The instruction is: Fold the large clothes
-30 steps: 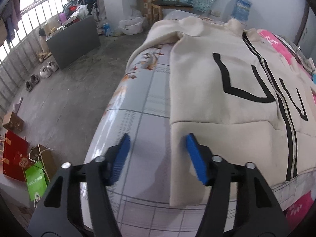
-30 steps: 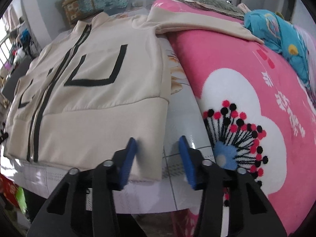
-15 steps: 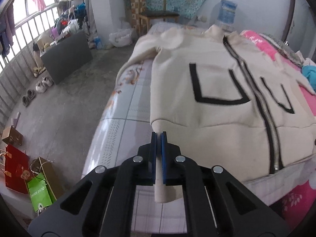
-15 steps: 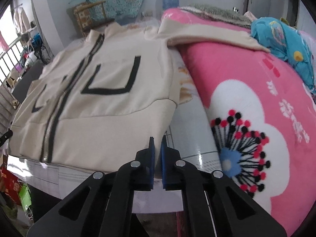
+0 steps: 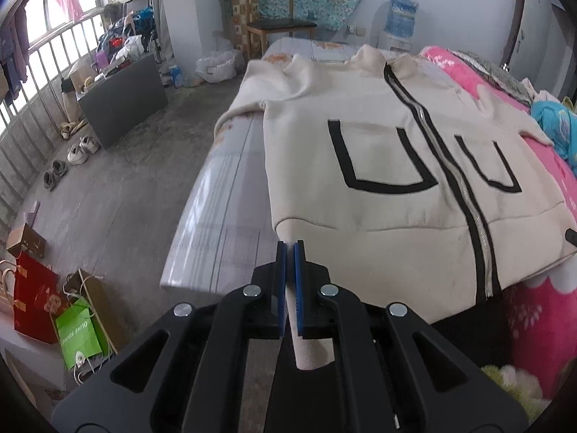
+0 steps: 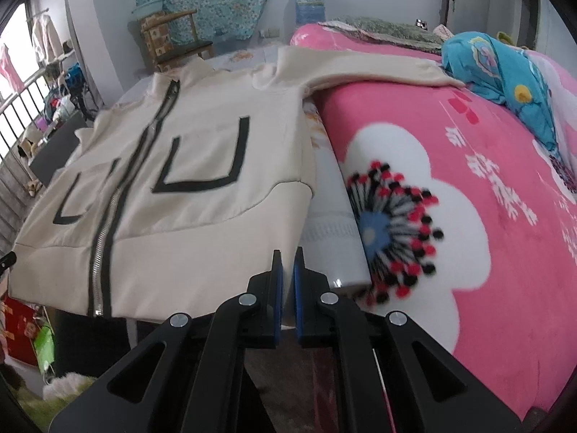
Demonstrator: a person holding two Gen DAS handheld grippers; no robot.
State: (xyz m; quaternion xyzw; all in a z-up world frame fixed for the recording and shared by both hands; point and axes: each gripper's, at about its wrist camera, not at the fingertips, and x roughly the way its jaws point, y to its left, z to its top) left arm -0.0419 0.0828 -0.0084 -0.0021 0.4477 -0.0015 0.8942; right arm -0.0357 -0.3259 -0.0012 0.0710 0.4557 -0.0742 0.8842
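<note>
A cream zip-up jacket [image 5: 389,166] with black U-shaped pocket trim and a silver zipper lies front-up on the bed. Its hem is lifted off the bed's near edge. My left gripper [image 5: 289,249] is shut on the jacket's bottom-left hem corner, and a fold of cream cloth hangs down between its blue pads. In the right wrist view the same jacket [image 6: 202,195] spreads to the left. My right gripper [image 6: 287,258] is shut on the bottom-right hem corner. One sleeve [image 6: 378,68] stretches out over the pink blanket.
A pink flowered blanket [image 6: 468,187] covers the bed's right side, with a teal cloth bundle [image 6: 505,83] on it. The grey tiled bedsheet [image 5: 220,216] shows left of the jacket. On the floor to the left stand paper bags [image 5: 77,328], shoes [image 5: 77,151] and a dark cabinet [image 5: 122,101]. A wooden chair [image 5: 277,29] stands beyond the bed.
Both grippers went from open beside the hem corners to shut on them. They have since drawn back and up, lifting the hem off the bed's edge.
</note>
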